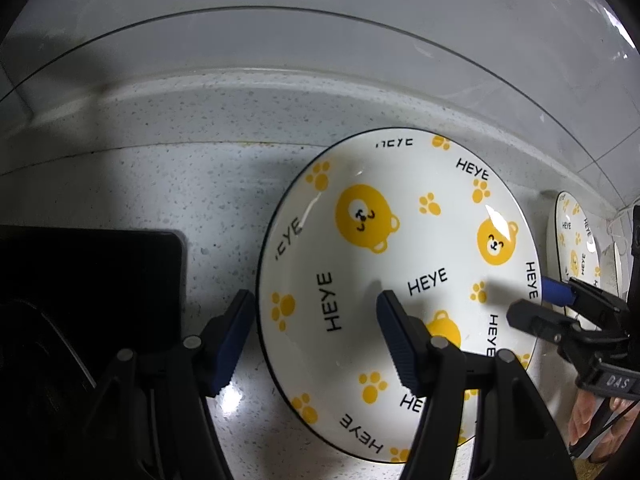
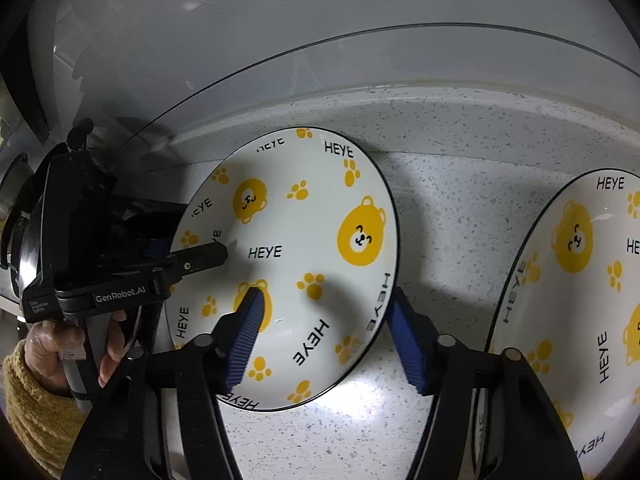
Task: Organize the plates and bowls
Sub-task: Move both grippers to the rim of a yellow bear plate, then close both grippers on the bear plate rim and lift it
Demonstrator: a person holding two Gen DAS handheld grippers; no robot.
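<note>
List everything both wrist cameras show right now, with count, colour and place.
Round white ceramic plate with yellow bear and paw prints: one, on the counter, its opposite rims between the jaws of both grippers.
Second plate of the same pattern: one, on the counter beside the first, apart from it.
Speckled white stone counter: one, under both plates.
Black flat object: one, on the counter beside the plate; cannot identify.
Left gripper: black, blue pads, straddling the rim.
Right gripper: same, straddling the opposite rim.
Hand: one, yellow knit sleeve, holding the left gripper.

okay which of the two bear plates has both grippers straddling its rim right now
The bear plate near the backsplash: each gripper has one finger over it, one outside its rim. The second plate sits untouched at the right.
</note>
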